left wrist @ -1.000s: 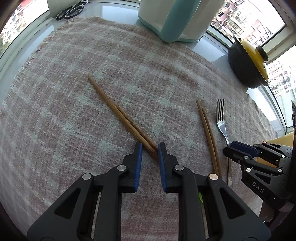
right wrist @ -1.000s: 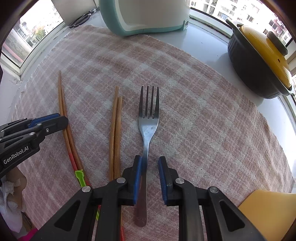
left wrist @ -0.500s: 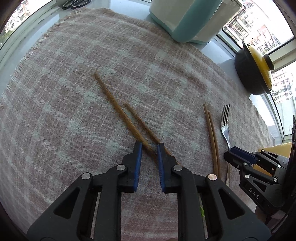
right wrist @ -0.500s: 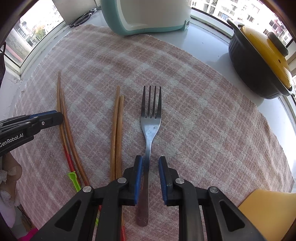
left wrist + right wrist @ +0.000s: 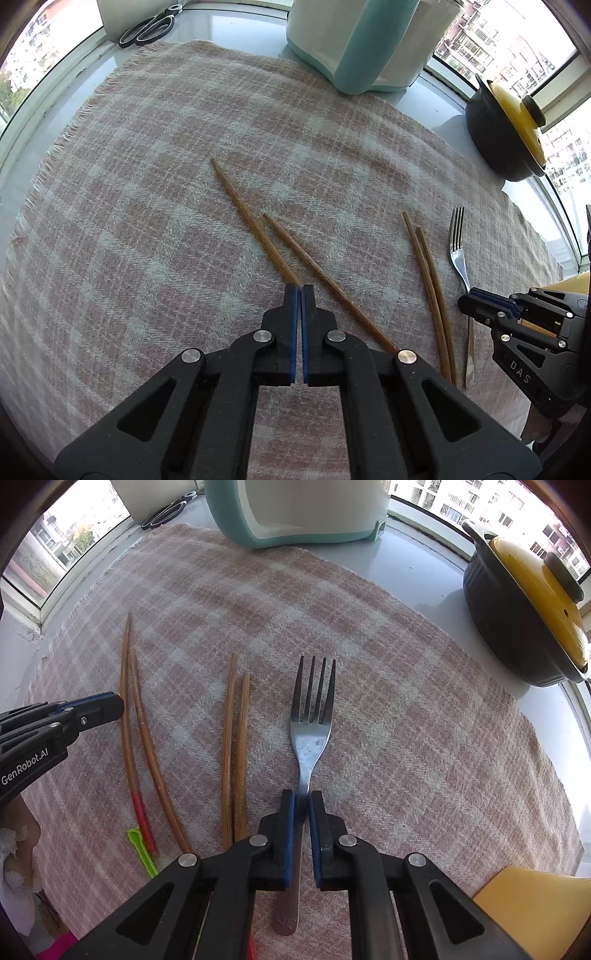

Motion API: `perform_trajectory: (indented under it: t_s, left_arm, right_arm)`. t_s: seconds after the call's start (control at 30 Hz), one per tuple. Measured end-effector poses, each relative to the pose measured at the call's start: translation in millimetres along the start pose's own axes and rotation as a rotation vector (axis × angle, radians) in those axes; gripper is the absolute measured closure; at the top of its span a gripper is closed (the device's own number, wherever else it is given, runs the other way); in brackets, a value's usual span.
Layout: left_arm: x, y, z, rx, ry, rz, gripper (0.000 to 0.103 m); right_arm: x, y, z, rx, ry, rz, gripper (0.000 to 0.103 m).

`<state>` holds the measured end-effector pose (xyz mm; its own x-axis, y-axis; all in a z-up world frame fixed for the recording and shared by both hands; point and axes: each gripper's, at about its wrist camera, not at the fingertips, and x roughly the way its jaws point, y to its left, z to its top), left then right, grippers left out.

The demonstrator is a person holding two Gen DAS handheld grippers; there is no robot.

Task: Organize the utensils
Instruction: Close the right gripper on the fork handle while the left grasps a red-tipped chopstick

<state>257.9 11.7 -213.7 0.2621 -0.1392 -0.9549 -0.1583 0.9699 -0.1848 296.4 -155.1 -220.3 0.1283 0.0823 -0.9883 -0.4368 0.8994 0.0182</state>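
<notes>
The right tongs [image 5: 302, 799] pinch the silver metal fork's [image 5: 312, 716] thin neck on the pink checked cloth [image 5: 406, 738]; it could swivel when lifted. The left tongs [image 5: 299, 291] clamp one brown wooden chopstick [image 5: 255, 225] (its mate [image 5: 325, 280] lies splayed beside), risking a separated pair.

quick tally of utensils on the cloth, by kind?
Chopsticks: 4
Fork: 1
Green plastic piece: 1, kind unclear
Total: 6
</notes>
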Motion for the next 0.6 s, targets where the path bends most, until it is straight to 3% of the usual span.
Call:
perform_trajectory:
  t_s: [0.13, 0.3, 0.4, 0.6]
  left_arm:
    - [3, 21, -1, -0.052, 0.016, -0.032, 0.103]
    - [-6, 38, 0, -0.173, 0.024, -0.149, 0.103]
    - [-12, 35, 0, -0.199, 0.030, -0.193, 0.096]
    - [-5, 15, -3, -0.197, 0.072, -0.184, 0.096]
  right_arm:
    - [0, -4, 1, 0.003, 0.002, 0.015, 0.099]
    - [1, -4, 3, 0.010, -0.004, 0.012, 0.098]
    - [-1, -9, 3, 0.015, -0.005, 0.017, 0.095]
    - [-2, -14, 5, 0.007, -0.003, 0.004, 0.095]
